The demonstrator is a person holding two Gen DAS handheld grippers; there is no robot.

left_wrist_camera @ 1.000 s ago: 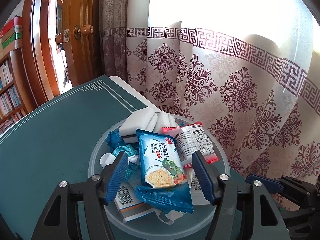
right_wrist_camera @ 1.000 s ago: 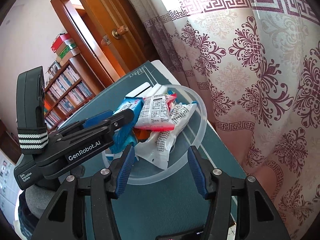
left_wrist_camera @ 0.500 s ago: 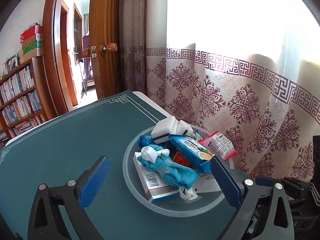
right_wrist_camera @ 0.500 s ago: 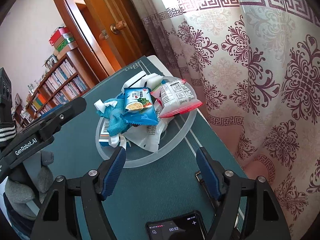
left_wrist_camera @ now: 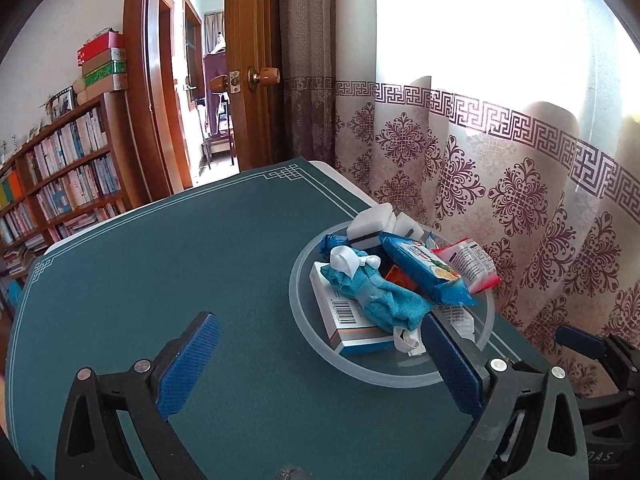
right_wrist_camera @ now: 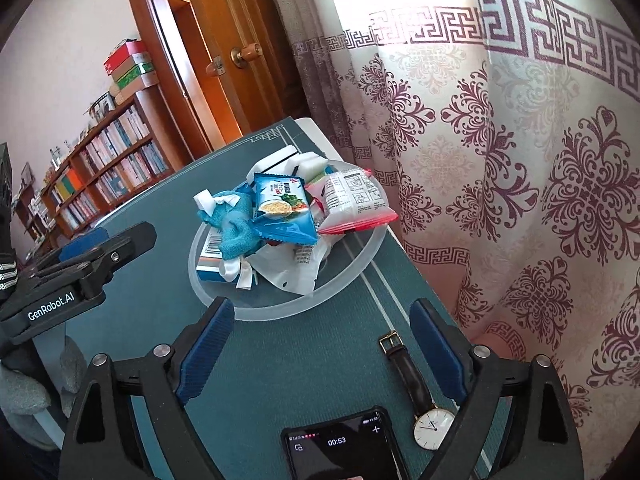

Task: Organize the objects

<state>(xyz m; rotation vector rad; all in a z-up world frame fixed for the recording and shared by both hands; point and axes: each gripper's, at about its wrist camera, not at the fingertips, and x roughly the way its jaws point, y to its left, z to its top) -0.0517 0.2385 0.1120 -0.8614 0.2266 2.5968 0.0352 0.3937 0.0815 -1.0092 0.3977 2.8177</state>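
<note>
A clear round plastic tray (left_wrist_camera: 394,374) (right_wrist_camera: 280,310) sits on the green table mat by the curtain, piled with items: a blue cracker packet (left_wrist_camera: 424,266) (right_wrist_camera: 282,206), a red-edged white snack packet (left_wrist_camera: 470,262) (right_wrist_camera: 354,202), a teal cloth pouch with white bow (left_wrist_camera: 372,286) (right_wrist_camera: 234,224), a barcoded box (left_wrist_camera: 346,320) (right_wrist_camera: 210,254) and white sponges (left_wrist_camera: 370,220) (right_wrist_camera: 276,164). My left gripper (left_wrist_camera: 320,360) is open and empty, near the tray's front-left rim. My right gripper (right_wrist_camera: 320,344) is open and empty, just in front of the tray.
A wristwatch (right_wrist_camera: 416,392) and a phone (right_wrist_camera: 340,444) showing a timer lie on the mat (left_wrist_camera: 180,264) near the right gripper. A patterned curtain (left_wrist_camera: 520,184) hangs along the table's right edge. A wooden door (left_wrist_camera: 256,60) and bookshelf (left_wrist_camera: 56,176) stand beyond.
Both grippers have pulled back from the tray and their jaws have opened wider. The blue cracker packet, earlier between the left fingers, now lies on the pile.
</note>
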